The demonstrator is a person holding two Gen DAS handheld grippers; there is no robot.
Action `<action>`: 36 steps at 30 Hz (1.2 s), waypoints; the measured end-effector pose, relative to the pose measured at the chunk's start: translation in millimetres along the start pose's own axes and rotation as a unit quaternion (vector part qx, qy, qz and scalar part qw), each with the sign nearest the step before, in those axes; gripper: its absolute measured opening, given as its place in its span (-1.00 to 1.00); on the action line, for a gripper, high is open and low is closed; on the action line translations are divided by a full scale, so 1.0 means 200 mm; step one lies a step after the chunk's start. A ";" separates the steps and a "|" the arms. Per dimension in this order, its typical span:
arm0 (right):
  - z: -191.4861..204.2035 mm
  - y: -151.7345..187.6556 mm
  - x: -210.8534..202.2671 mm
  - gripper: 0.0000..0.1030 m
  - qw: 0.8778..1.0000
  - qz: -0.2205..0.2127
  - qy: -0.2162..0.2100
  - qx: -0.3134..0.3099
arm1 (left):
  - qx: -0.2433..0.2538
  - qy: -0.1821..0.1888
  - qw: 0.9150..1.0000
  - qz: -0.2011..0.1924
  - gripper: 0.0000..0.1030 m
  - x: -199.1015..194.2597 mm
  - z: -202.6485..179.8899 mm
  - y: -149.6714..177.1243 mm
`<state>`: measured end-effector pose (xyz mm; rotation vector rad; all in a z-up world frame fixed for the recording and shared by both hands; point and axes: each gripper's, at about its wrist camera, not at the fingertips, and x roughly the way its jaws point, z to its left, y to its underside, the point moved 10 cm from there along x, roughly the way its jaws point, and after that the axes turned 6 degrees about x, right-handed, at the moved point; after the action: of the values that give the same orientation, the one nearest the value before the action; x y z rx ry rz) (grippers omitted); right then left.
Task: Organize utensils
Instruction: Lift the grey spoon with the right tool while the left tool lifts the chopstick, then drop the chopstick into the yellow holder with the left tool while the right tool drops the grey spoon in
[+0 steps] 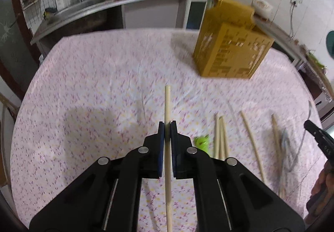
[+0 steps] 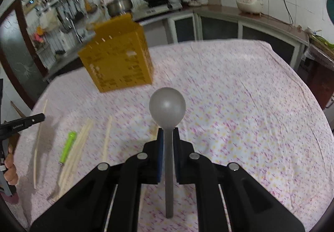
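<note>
Wooden chopstick (image 1: 167, 107) clamped in left claw (image 1: 167, 125), frame centre. Right claw (image 2: 168, 133) clamped on grey spoon (image 2: 167, 107), centre. Yellow holder (image 2: 119, 54) upper left on tabletop (image 2: 240, 96); loose chopsticks (image 2: 81, 140), green fork (image 2: 66, 146) lower left.

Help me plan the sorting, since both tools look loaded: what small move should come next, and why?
Probably carry both toward the yellow slotted plastic holder standing farther back on the table. The left hand-held gripper is shut on a pale wooden chopstick, and the right hand-held gripper on a grey metal spoon. Neither is over the holder yet.
</note>
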<state>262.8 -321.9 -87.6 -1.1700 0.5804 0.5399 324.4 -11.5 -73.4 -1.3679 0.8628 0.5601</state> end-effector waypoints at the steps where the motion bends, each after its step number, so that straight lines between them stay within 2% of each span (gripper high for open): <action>1: 0.01 -0.01 -0.01 -0.82 1.000 -0.009 -0.001 0.000 | 0.000 0.000 1.000 -0.013 -0.91 -0.03 -0.01 -0.02; 5: 0.05 -0.07 -0.06 -0.83 0.999 -0.033 -0.013 -0.001 | 0.004 0.007 0.997 -0.078 -0.91 -0.15 -0.07 -0.13; 7: 0.07 -0.11 -0.08 -0.83 0.999 -0.044 -0.015 -0.005 | 0.010 0.009 0.995 -0.099 -0.91 -0.18 -0.10 -0.20; 11: 0.11 -0.23 -0.13 -0.84 0.997 -0.071 -0.017 -0.011 | 0.011 0.015 0.991 -0.129 -0.91 -0.25 -0.14 -0.33; 17: 0.17 -0.37 -0.15 -0.84 0.996 -0.089 -0.027 -0.017 | 0.019 0.024 0.985 -0.168 -0.91 -0.32 -0.21 -0.48; 20: 0.19 -0.42 -0.13 -0.84 0.995 -0.091 -0.030 -0.020 | 0.023 0.025 0.984 -0.175 -0.91 -0.31 -0.24 -0.54; 28: 0.22 -0.45 -0.07 -0.84 0.995 -0.086 -0.035 -0.023 | 0.019 0.031 0.986 -0.162 -0.91 -0.22 -0.25 -0.57; 31: 0.24 -0.49 -0.06 -0.84 0.995 -0.090 -0.036 -0.023 | 0.020 0.031 0.984 -0.173 -0.91 -0.26 -0.24 -0.60; 36: 0.31 -0.64 -0.09 -0.84 0.993 -0.109 -0.038 -0.033 | 0.025 0.029 0.978 -0.203 -0.91 -0.36 -0.27 -0.73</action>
<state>343.8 -302.3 29.7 -1.2526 0.3658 0.4174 386.4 -76.7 73.2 -1.4699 0.6132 0.1823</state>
